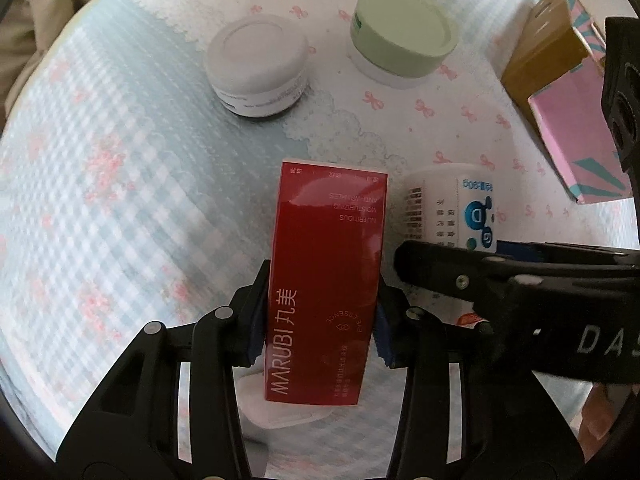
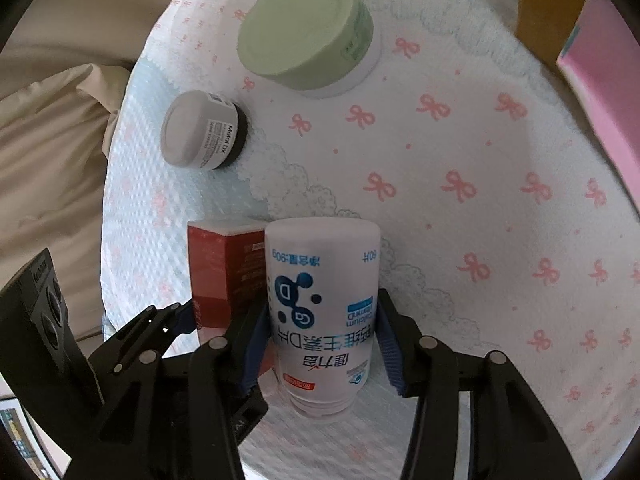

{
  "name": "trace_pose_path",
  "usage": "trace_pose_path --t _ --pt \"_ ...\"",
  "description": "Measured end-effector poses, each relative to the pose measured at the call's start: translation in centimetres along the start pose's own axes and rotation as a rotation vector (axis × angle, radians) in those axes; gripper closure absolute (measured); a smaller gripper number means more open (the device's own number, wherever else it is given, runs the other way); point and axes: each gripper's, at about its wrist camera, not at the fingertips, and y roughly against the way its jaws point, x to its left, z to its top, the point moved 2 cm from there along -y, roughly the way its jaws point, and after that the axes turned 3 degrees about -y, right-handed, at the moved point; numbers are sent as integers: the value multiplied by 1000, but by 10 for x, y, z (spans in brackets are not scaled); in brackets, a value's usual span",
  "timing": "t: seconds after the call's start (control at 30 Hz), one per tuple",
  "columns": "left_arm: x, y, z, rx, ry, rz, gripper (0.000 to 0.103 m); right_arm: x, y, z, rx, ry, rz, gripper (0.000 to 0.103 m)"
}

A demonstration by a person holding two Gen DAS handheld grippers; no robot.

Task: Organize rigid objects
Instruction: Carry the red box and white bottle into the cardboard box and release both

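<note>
My left gripper point(image 1: 318, 332) is shut on a red MARUBI box point(image 1: 326, 276), held lengthwise between the blue pads above the cloth. My right gripper point(image 2: 322, 344) is shut on a white calcium bottle point(image 2: 322, 312) with blue print, its cap end towards the camera. The bottle point(image 1: 452, 208) also shows in the left wrist view just right of the red box, with the right gripper's black finger across it. The red box point(image 2: 224, 272) shows in the right wrist view just left of the bottle. The two held items are side by side.
A white jar point(image 1: 256, 68) and a green-lidded jar point(image 1: 402, 34) stand farther back on the round table's bow-print cloth point(image 2: 460, 220). A pink and brown carton point(image 1: 568, 92) stands at the right edge. Beige bedding point(image 2: 48, 152) lies left of the table.
</note>
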Motion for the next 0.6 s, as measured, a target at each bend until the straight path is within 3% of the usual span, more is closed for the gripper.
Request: trace_pose_path --t 0.33,0.6 --pt "4 59 -23 -94 76 5 64 9 55 -19 -75 59 31 57" --pt "-16 160 -47 -191 180 -24 64 9 134 -56 -145 74 77 57"
